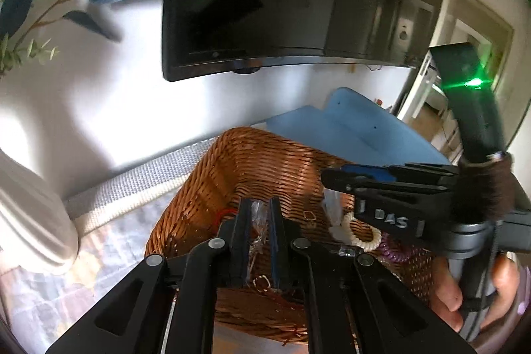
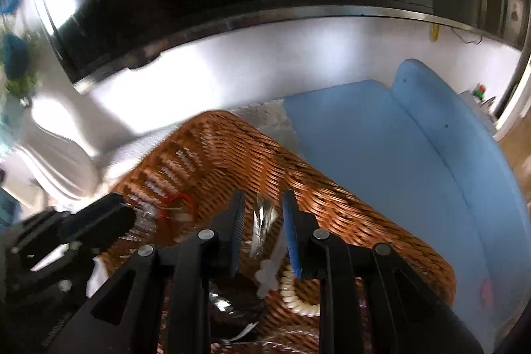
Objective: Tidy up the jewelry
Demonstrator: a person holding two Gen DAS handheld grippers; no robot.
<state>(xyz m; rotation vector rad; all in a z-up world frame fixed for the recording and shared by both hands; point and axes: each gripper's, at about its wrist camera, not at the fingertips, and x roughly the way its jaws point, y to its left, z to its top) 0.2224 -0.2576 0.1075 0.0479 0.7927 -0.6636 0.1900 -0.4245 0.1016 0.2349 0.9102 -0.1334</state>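
A: Left wrist view: the left gripper [image 1: 258,214] dips into the wicker basket [image 1: 232,161], its jaws a narrow gap apart around a crinkled clear packet [image 1: 259,223]; I cannot tell whether the pads press it.

B: And the right gripper [image 2: 264,218]?

A: Jaws slightly apart over another clear packet [image 2: 262,221] inside the basket, not visibly gripping.

B: Risk?

A: Probably tangling. The pearl bracelet [image 2: 293,297] lies curled just beside the right fingers, on the basket floor; a closing jaw could snag it, or the slippery film could slide free.

B: Orientation?

A: That packet's long axis runs along the fingers, toward the basket's far wall.
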